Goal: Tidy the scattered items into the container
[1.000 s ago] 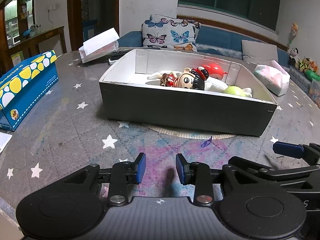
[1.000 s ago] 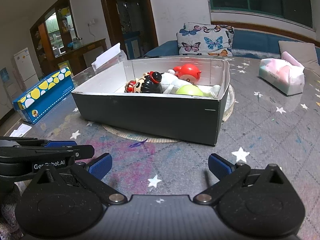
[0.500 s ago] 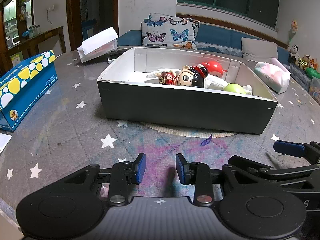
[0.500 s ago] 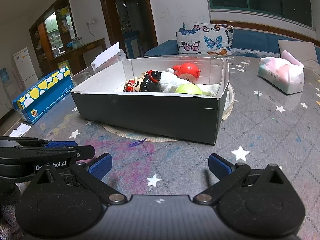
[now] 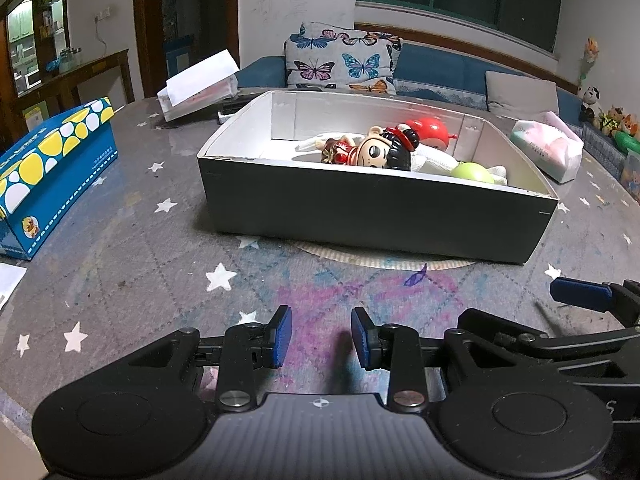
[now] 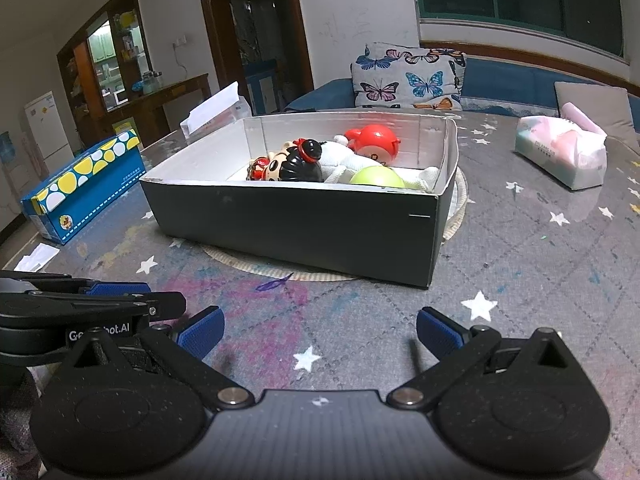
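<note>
Box (image 5: 372, 208) of toys — straight beyond both empty, spread tongs (image 5: 321, 336) (image 6: 320, 330), well apart.

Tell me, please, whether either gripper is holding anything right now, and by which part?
Nothing is held: the left gripper and right gripper are both open and empty.

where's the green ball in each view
Left wrist view: the green ball lies at the box's right end, right of centre in the picture.
Right wrist view: the green ball sits near picture centre, by the box's right wall.
Shared landmark: the red round toy just behind it.
</note>
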The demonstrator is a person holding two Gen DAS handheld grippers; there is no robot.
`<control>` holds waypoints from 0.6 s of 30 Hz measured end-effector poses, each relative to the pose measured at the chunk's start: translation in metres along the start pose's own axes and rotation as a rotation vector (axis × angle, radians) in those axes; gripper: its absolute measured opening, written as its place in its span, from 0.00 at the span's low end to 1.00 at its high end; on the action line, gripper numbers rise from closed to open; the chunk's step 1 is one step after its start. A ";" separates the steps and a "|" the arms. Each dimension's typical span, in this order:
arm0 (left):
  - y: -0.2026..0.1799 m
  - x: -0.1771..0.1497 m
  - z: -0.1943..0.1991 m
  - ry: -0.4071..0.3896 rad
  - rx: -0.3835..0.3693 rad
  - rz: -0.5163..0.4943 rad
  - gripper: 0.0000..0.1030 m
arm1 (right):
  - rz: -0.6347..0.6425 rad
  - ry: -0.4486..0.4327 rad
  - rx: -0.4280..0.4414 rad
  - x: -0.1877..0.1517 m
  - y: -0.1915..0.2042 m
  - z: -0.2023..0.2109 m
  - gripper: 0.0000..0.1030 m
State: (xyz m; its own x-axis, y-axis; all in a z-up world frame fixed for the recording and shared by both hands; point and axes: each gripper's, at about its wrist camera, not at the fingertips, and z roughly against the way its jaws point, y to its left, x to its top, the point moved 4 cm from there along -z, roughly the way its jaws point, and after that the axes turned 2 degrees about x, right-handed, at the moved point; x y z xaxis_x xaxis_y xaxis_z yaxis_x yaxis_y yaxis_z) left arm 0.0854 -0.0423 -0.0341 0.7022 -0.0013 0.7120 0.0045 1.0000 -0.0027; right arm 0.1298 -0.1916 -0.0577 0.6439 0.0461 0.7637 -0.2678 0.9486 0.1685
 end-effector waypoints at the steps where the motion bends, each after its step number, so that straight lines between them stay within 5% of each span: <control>1: 0.000 -0.001 0.000 0.002 0.000 0.000 0.34 | 0.000 0.000 0.000 0.000 0.000 0.000 1.00; 18: 0.000 -0.017 0.014 0.006 0.006 -0.007 0.34 | 0.021 0.002 -0.012 -0.012 0.007 0.010 1.00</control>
State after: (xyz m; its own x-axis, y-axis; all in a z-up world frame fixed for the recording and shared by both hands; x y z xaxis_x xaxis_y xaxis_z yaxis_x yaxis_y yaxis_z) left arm 0.0635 -0.0427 -0.0363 0.7066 -0.0085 0.7076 0.0052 1.0000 0.0067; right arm 0.1135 -0.1889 -0.0598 0.6401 0.0664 0.7654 -0.2726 0.9511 0.1454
